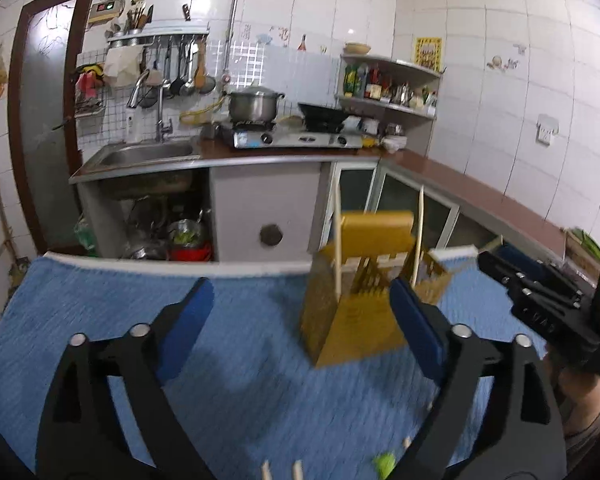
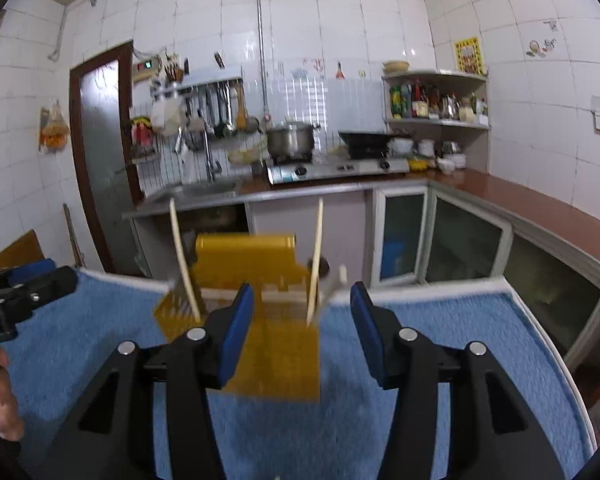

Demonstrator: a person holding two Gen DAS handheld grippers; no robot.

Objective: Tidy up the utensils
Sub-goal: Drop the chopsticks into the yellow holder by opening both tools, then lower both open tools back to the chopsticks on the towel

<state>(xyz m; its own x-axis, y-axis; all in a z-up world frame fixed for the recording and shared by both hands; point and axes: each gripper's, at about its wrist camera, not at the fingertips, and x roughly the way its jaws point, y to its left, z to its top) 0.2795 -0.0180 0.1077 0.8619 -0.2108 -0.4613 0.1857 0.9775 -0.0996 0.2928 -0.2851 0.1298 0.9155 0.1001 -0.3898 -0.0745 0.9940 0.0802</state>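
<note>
A yellow utensil holder (image 1: 352, 308) stands on the blue towel (image 1: 100, 312). Two pale chopsticks (image 1: 337, 240) stick up out of it, with a utensil handle (image 1: 452, 255) leaning at its right. In the right wrist view the holder (image 2: 276, 320) sits just ahead of the fingers, chopsticks (image 2: 315, 260) upright. My left gripper (image 1: 302, 320) is open and empty, left of and near the holder. My right gripper (image 2: 302, 316) is open and empty, and shows at the right of the left wrist view (image 1: 540, 300). Two chopstick tips (image 1: 282, 470) and a green object (image 1: 384, 464) lie on the towel near me.
The table's white far edge (image 1: 180, 266) drops off to the kitchen floor. Beyond stand a sink (image 1: 148, 154), a stove with a pot (image 1: 256, 104) and a wok (image 1: 322, 116), and a brown counter (image 1: 480, 196) along the right wall.
</note>
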